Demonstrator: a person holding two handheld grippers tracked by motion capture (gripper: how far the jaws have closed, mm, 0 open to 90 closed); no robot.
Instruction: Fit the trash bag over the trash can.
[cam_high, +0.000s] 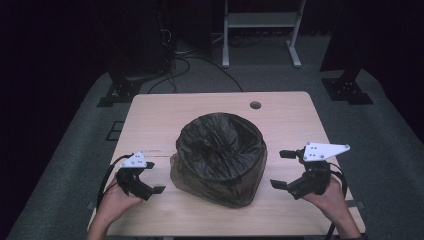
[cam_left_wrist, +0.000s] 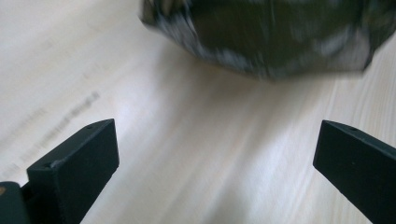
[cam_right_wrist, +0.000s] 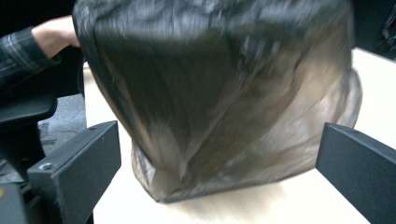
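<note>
You have one black bag-lined bin (cam_high: 218, 159) standing mid-table (cam_high: 160, 112), and two grippers flanking it. Your left gripper (cam_high: 153, 177) and right gripper (cam_high: 282, 169) both gape wide, empty, apart from the bin, near the table's side edges.

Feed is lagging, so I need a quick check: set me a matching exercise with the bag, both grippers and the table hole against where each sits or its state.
Things:
1. black bag
2. left gripper
3. right gripper
4. round hole

Places or states:
A. far edge of the table
B. open, right of the bag
C. middle of the table, mouth spread wide
D. open, left of the bag

Pairs: 1-C, 2-D, 3-B, 4-A
</note>
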